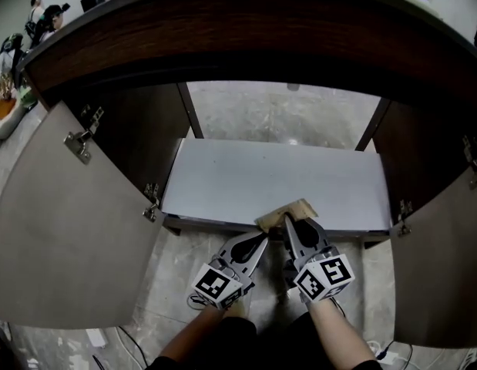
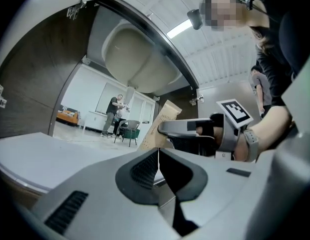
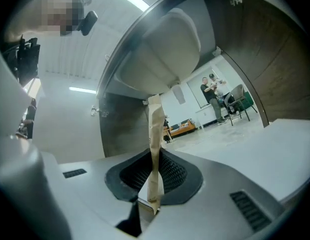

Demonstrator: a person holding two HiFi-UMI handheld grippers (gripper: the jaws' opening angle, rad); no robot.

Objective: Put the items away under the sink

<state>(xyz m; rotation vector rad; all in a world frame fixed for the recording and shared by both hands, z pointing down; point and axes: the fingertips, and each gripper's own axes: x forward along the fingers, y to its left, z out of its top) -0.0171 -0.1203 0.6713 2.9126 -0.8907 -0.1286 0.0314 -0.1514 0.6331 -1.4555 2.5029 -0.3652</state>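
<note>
A flat brown paper packet (image 1: 289,209) lies over the front edge of the white cabinet floor (image 1: 277,179) under the sink. My right gripper (image 1: 288,222) is shut on its near end. In the right gripper view the packet (image 3: 155,134) stands edge-on between the dark pads (image 3: 171,175). My left gripper (image 1: 263,238) hangs just left of it with its jaws shut and nothing in them. In the left gripper view its jaws (image 2: 158,156) meet in a thin line, and the packet (image 2: 163,120) and the right gripper (image 2: 187,127) show beyond.
Both cabinet doors stand wide open, the left door (image 1: 61,222) and the right door (image 1: 442,268). The sink bowl's underside (image 3: 165,49) hangs above the shelf. The cabinet's back is open to a room with people (image 2: 114,115). Cables (image 1: 107,345) lie on the floor.
</note>
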